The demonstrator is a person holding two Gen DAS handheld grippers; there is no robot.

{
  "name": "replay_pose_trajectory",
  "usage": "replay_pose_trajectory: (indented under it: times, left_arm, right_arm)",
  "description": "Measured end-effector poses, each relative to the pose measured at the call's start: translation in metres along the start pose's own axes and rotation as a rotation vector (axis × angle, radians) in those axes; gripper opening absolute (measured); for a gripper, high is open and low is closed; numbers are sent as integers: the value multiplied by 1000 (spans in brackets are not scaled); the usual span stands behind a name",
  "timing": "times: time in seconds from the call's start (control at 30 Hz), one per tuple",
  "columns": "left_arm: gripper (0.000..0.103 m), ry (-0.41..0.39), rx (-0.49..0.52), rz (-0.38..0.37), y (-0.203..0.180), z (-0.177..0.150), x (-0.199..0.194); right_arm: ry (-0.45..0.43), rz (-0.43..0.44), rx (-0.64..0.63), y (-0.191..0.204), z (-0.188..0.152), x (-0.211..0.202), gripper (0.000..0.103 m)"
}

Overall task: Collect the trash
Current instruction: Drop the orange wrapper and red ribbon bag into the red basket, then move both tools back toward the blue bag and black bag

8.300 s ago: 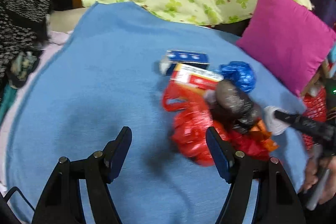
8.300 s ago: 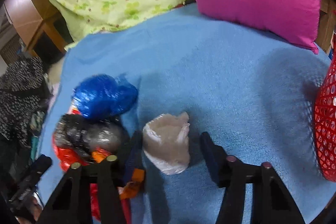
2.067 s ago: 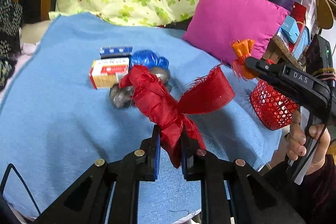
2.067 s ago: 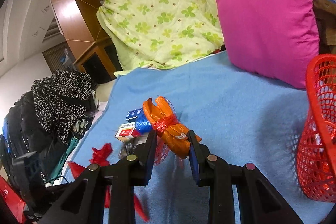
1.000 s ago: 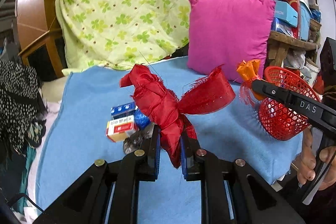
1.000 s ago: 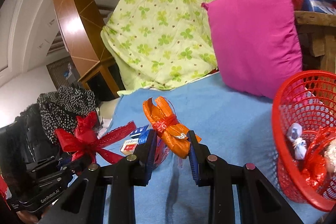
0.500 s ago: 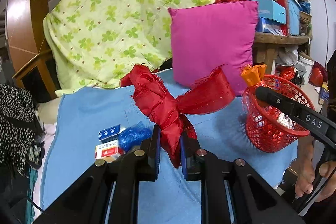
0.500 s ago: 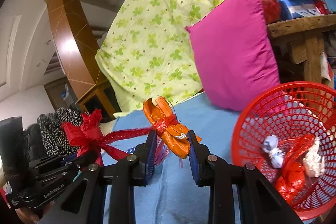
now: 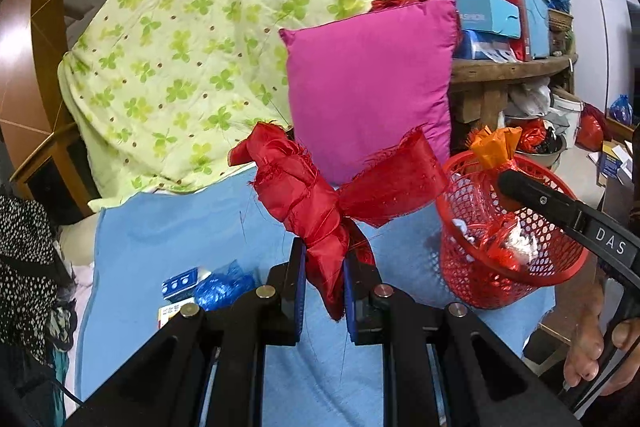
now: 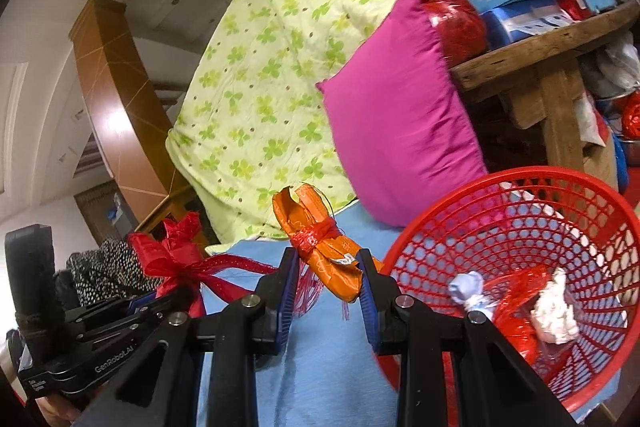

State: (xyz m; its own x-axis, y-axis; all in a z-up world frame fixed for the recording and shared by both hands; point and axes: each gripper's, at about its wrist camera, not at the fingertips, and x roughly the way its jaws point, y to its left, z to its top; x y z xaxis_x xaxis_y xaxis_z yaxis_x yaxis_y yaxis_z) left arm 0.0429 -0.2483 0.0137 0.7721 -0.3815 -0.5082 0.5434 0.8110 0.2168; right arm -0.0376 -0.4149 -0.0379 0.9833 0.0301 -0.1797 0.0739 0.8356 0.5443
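Leftmost in the left wrist view, a black-and-white speckled garment point(image 9: 24, 259) hangs at the edge of the blue blanket point(image 9: 160, 227) that covers the bed. Near it on the blanket lie a small blue box point(image 9: 180, 281), a crumpled blue foil wad point(image 9: 224, 285) and a red-and-white carton point(image 9: 172, 311), close together and partly hidden behind the gripper. At centre, the left gripper point(image 9: 325, 291) has its jaws clenched on the lower end of a frayed red ribbon bow point(image 9: 320, 199), held up above the blanket. Behind stand a green clover-print quilt point(image 9: 192, 67) and a magenta pillow point(image 9: 368, 87). To the right, the red mesh basket point(image 9: 560, 267) sits on the blanket's edge, with red wrapper scraps and white crumpled paper inside.

From the right wrist view, the right gripper point(image 10: 326, 291) grips an orange wrapper bundle point(image 10: 320, 243) tied with red string, jaws closed on its lower half, just left of the basket's rim point(image 10: 440, 211) and above the blanket. Inside the basket lie a pale blue twisted wad point(image 10: 468, 291), a red plastic scrap point(image 10: 516, 307) and a white crumpled tissue point(image 10: 556, 311).
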Motion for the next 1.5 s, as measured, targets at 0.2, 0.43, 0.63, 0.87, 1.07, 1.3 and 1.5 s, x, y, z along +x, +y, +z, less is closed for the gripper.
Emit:
replay_pose_trajectory:
  times: [0.2,0.43,0.63,0.87,1.07,1.3,1.5]
  left_arm:
    - [17,-32,10,-53,-18,17,0]
    - [18,-95,32,-170,-44,38,-3]
    - [18,-79,42,-274,-72,47,9]
    - [28,-15,54,-350,-103,43,30]
    - [52,-7,73,-322,-105,32,34]
    - [62,-9,74,-229,-80,14,26]
    - [63,16,70,-72,-39,-4,26]
  right_arm:
    - [-38,-24,45,-20,6,-14,31]
    - [-83,-76,107,-46,14,-32,31]
    - [-116,-118,176,-73,18,-48,31]
    - [-131,-150,275,-102,19,-60,33]
    - [-115,-142,344,-114,21,-58,34]
    - [-106,-147,281,-93,20,-51,34]
    - [-100,-133,191,-58,17,-36,37]
